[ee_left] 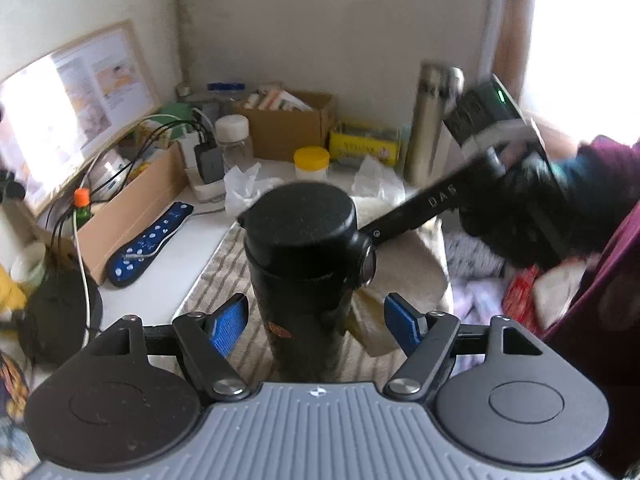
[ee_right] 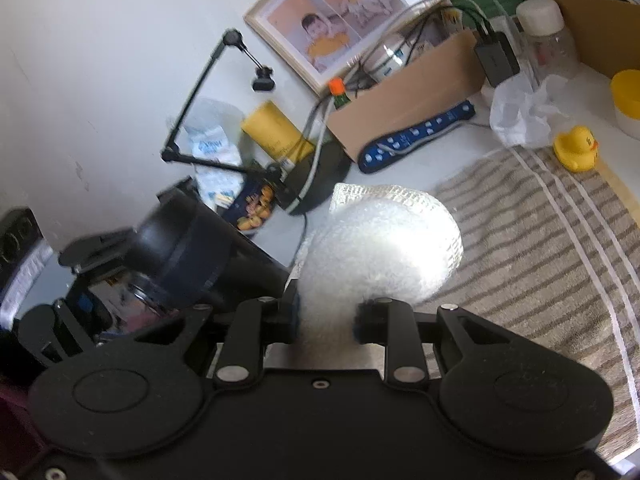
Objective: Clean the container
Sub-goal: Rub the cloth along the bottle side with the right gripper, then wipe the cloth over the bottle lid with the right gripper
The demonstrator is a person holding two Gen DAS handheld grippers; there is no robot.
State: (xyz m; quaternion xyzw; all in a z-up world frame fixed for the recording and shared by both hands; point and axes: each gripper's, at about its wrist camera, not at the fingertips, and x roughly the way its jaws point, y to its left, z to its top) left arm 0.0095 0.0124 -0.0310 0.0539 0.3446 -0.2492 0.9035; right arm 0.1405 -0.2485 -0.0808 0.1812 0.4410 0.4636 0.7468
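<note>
A black lidded bottle stands upright on a striped towel between the blue pads of my left gripper. The pads stand apart from its sides, so the left gripper is open around it. My right gripper is shut on a white mesh sponge, held over the towel. The right gripper's body shows at the right of the left wrist view, beside the bottle lid. The bottle shows at the left of the right wrist view, blurred.
A cardboard box, a blue remote, a power strip with plugs, a clear bottle, a yellow-lidded jar, a steel flask and a yellow rubber duck crowd the table's back. A desk lamp stands left.
</note>
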